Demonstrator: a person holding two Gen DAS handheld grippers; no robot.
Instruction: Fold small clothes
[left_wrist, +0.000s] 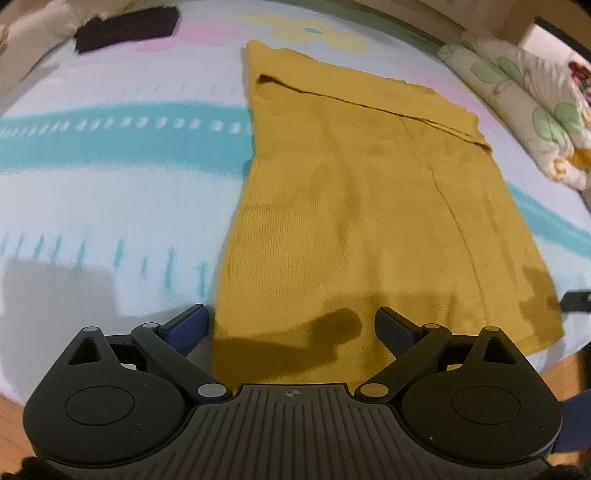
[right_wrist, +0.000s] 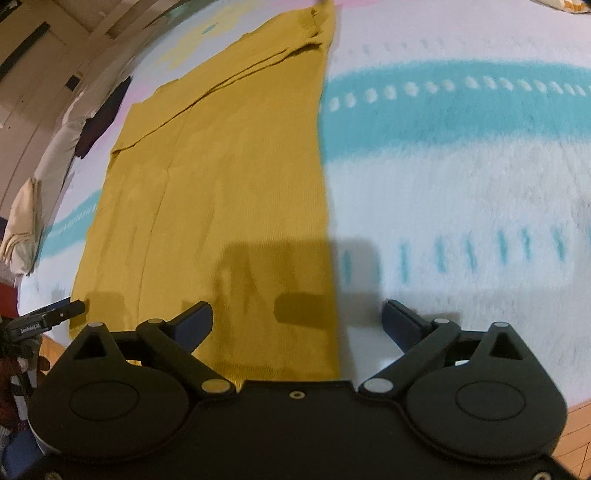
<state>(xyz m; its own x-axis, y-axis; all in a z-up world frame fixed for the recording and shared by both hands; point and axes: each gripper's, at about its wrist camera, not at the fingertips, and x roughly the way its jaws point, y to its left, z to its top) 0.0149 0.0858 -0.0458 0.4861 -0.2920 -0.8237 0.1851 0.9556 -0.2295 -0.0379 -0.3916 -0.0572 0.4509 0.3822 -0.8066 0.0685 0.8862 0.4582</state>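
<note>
A mustard-yellow knit garment (left_wrist: 351, 206) lies flat in a long strip on a bed, with a folded band across its far end. It also shows in the right wrist view (right_wrist: 236, 173). My left gripper (left_wrist: 291, 325) is open and empty, hovering over the garment's near left corner. My right gripper (right_wrist: 297, 323) is open and empty, above the garment's near right corner, its right finger (right_wrist: 402, 321) over the blanket. The tip of the right gripper (left_wrist: 576, 301) shows at the right edge of the left wrist view; the left gripper (right_wrist: 48, 317) shows at the left edge of the right wrist view.
The bed is covered by a white fleece blanket with teal stripes (left_wrist: 122, 136), also in the right wrist view (right_wrist: 461, 155). A dark folded cloth (left_wrist: 125, 27) lies at the far left. A floral quilt (left_wrist: 535, 107) is bunched at the far right. Wooden floor (left_wrist: 569, 373) lies below the bed edge.
</note>
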